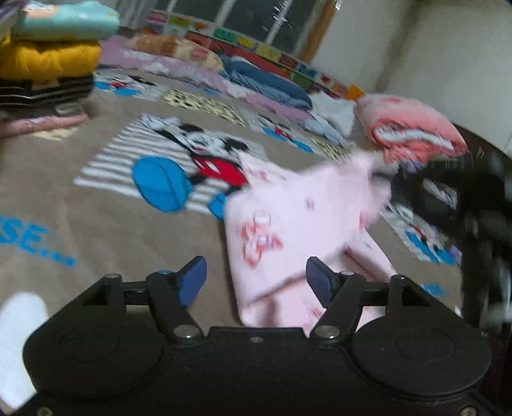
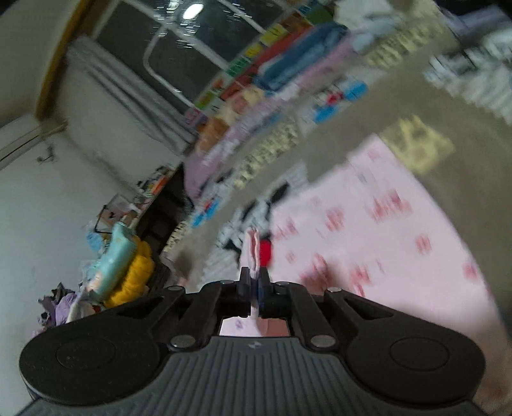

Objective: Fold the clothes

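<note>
Nearest in the left wrist view, at the bottom of the frame, the left claw [image 1: 256, 280] stands with its blue-padded fingers [image 1: 192, 280] wide apart and nothing between them. Just beyond it, a little right of centre, the pink garment [image 1: 288, 224] lies on the brown cartoon-print bedspread [image 1: 80, 208]; its near edge passes under the right finger, though blur hides whether they touch. From there the cloth runs up and to the right, rising toward the dark, blurred right claw [image 1: 448, 198] at the right edge of the frame. In the right wrist view that claw [image 2: 254, 288] is closed tight on a narrow fold of the same pink garment [image 2: 368, 224], whose broad sheet spreads away across the right half of the frame. So the garment's long axis seems to run from the left claw's lower right to the upper right, with the right claw gripping the far end and the left claw nearest the free edge; the next grasp probably belongs to the left claw, reaching slightly right. Farther off, a stack of folded clothes [image 1: 48, 64] sits at the upper left, a pink folded blanket [image 1: 412, 128] at the upper right, and a window [image 1: 249, 19] stands beyond.
</note>
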Tool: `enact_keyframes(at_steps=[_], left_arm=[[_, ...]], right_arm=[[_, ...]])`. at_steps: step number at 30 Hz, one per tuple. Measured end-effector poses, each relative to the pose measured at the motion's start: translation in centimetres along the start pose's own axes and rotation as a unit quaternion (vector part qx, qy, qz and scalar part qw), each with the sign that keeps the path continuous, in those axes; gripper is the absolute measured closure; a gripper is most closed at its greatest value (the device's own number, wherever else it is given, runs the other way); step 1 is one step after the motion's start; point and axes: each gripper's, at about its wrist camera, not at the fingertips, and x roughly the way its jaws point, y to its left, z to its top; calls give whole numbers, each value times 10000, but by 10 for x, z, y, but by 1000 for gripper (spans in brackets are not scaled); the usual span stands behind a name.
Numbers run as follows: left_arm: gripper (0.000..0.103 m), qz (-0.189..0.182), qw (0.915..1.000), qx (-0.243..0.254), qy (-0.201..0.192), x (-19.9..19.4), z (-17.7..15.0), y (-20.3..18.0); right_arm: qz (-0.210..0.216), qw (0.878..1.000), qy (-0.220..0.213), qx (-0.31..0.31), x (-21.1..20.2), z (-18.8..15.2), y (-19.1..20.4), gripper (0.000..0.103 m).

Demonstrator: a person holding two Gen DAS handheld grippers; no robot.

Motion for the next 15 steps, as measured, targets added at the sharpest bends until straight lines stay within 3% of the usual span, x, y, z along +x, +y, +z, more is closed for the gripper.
enact_keyframes(at_steps=[5,12,15], left_arm=[[34,17,9982,552,250,10,-18,-33],[34,400,9884,1465,85,23,-35,-76],[47,648,9801,1873,41,31,-42,-91]], right_arm=[[138,9984,-65,-543,-7,42,26,97],[117,9958,-242,-881,-28,79,39,97],[79,9955,-364,-871,-41,87,33,97]])
